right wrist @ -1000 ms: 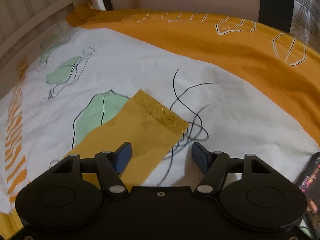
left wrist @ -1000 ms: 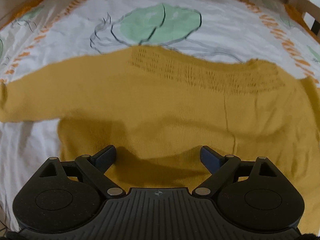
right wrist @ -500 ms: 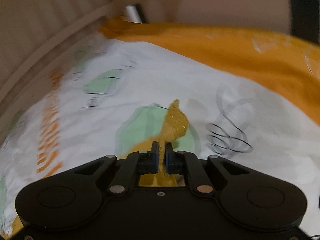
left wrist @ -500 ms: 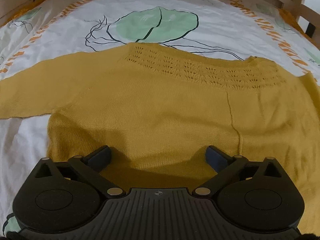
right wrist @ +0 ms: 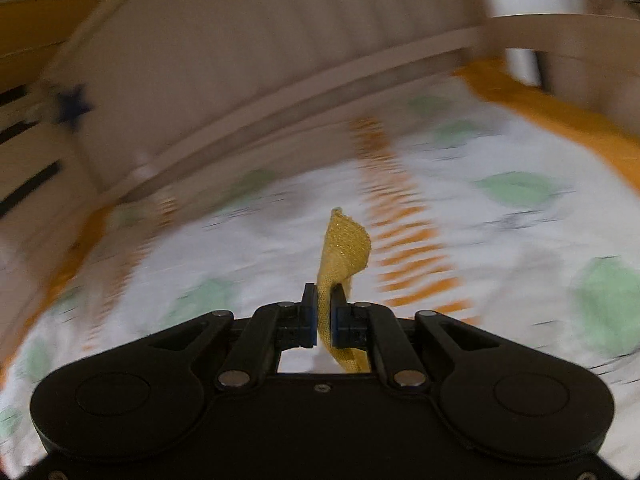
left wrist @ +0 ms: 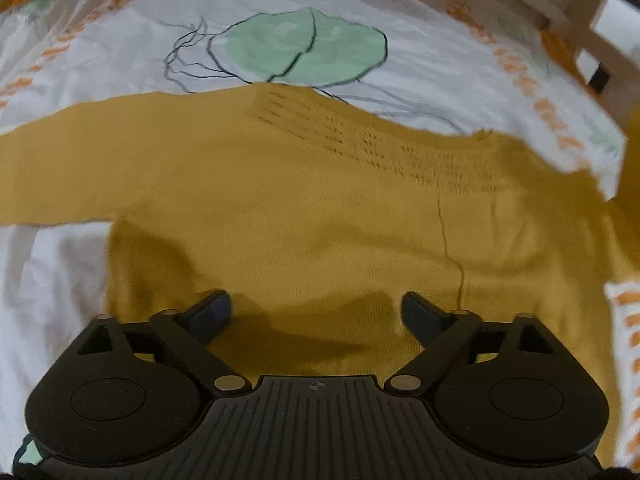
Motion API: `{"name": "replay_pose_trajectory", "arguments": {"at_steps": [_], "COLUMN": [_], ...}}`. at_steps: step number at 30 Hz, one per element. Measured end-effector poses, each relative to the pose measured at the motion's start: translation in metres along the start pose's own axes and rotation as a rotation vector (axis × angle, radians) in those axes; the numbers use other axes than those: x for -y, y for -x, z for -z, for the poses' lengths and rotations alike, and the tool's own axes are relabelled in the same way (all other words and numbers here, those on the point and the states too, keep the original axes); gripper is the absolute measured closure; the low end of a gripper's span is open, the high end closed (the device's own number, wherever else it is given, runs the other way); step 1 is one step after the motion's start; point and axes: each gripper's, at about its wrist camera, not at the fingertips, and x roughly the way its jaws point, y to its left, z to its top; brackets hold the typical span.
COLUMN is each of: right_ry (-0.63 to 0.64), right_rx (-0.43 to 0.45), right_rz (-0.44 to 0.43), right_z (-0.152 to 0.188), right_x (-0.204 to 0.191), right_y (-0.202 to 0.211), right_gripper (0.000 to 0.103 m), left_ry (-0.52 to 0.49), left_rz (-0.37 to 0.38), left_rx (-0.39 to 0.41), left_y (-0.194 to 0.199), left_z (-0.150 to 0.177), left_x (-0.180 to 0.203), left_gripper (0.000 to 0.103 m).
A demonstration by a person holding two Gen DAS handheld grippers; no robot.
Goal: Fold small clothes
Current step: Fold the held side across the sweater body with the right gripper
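Since a second ago, the right hand-held gripper (right wrist: 324, 308) has clamped the cuff (right wrist: 345, 246) and lifted it off the bed (right wrist: 500, 240). Ahead of the left hand-held gripper (left wrist: 316, 312), whose jaws are closing on nothing, the sweater (left wrist: 304, 208) lies flat. Carry the sleeve low across the body, then lay it smooth before letting go.
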Motion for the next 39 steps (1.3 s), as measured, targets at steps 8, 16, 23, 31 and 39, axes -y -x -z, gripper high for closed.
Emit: {"name": "replay_pose_trajectory", "arguments": {"at_steps": [8, 16, 23, 31, 39], "right_ry": [0.090, 0.097, 0.135, 0.178, 0.167], "right_rx": [-0.130, -0.250, -0.284, -0.256, -0.166], "right_rz": [-0.193, -0.224, -0.190, -0.169, -0.133], "right_z": [0.066, 0.146, 0.185, 0.188, 0.173], "right_x": [-0.111, -0.172, -0.186, -0.182, -0.160], "right_y": [-0.041, -0.085, -0.097, -0.076, -0.014], "right_gripper": [0.090, 0.090, 0.085, 0.064, 0.039], "left_ry": [0.096, 0.154, 0.187, 0.162, 0.167], "left_rz": [-0.003, -0.031, -0.010, 0.048, 0.114], "left_rx": [0.079, 0.107, 0.102, 0.099, 0.067], "left_y": [0.045, 0.066, 0.069, 0.064, 0.049], "left_z": [0.002, 0.004, 0.006, -0.010, -0.025], "left_x": [-0.057, -0.102, -0.118, -0.109, -0.087], "left_gripper": [0.012, 0.012, 0.012, 0.012, 0.012]}}
